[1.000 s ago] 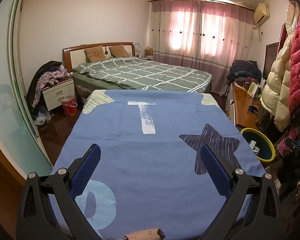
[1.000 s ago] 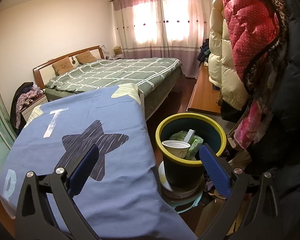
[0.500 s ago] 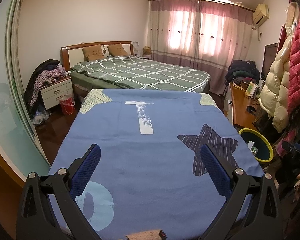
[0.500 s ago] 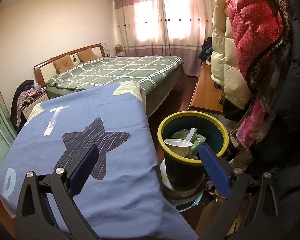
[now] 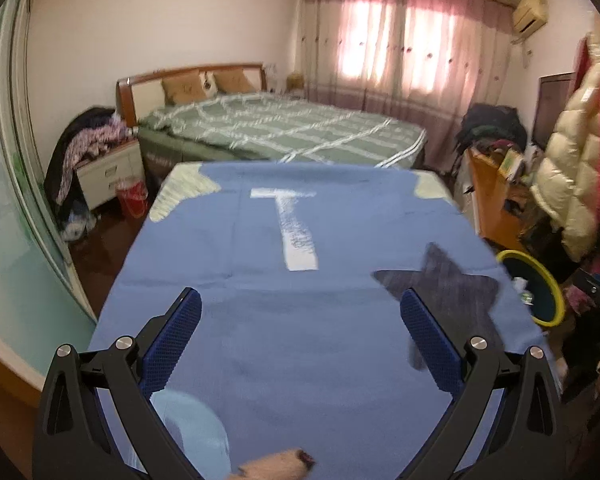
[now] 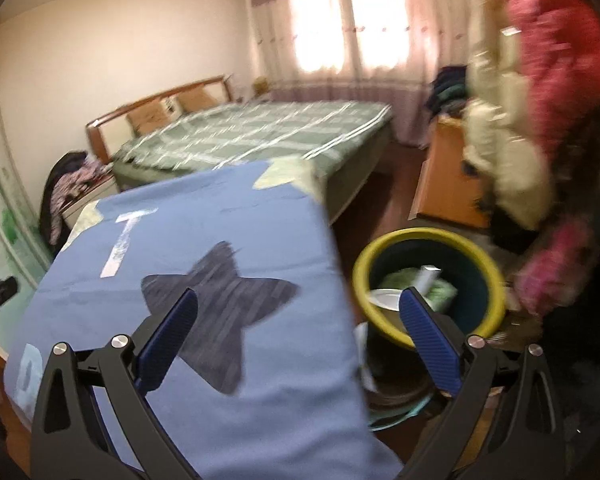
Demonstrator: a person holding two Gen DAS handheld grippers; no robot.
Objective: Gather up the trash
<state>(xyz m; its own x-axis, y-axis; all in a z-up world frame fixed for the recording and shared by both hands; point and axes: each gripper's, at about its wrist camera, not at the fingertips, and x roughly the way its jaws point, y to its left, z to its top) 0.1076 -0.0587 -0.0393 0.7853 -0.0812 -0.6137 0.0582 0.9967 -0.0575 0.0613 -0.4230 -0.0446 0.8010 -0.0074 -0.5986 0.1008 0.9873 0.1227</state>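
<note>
Both grippers hang over the blue cloth-covered table (image 5: 300,320), the left gripper (image 5: 300,328) and the right gripper (image 6: 298,324) each spread wide with nothing between the fingers. The yellow-rimmed bin (image 6: 428,284) stands on the floor just beside the table's right edge. Inside it lie a white paper cup (image 6: 386,298) and green wrapping (image 6: 404,280).

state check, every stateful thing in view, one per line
left gripper: open, nothing held, over the blue cloth
right gripper: open, nothing held
trash bin: uncovered, holds a white cup and green wrapper, on the floor beside the cloth-covered surface
curtains: drawn, backlit
bed: made, green checked cover spread flat
nightstand: drawers shut, clothes piled on top
</note>
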